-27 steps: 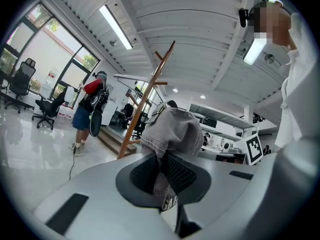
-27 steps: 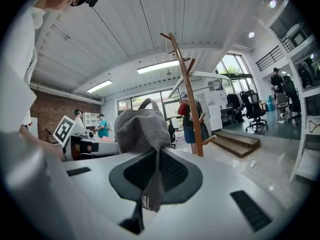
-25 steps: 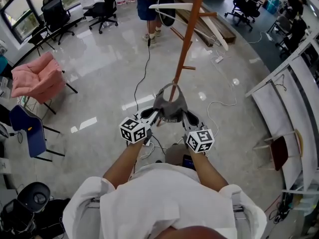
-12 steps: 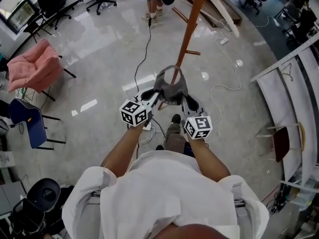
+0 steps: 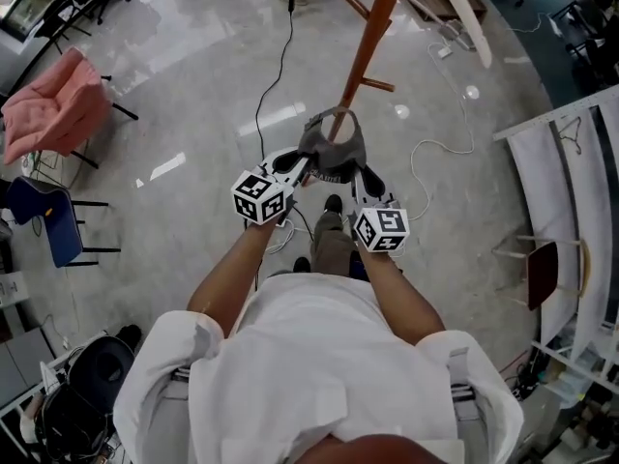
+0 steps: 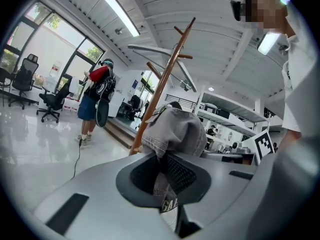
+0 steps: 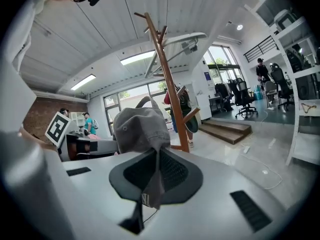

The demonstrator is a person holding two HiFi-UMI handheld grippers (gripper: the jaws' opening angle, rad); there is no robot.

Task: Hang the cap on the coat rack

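Two-handed grip: left gripper (image 5: 293,165) and right gripper (image 5: 360,175) each pinch opposite edge of cap (image 5: 332,148). Cap hangs spread between them, close by coat rack (image 5: 366,46) pole, not on peg yet. Spread opening probably hooks easier.

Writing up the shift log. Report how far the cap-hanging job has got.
Done: the cap is picked up, with the left claw and right claw each shut on its edge. In hand: it is held up in front of the coat rack. Left: slip it over a peg; it hangs on none yet.
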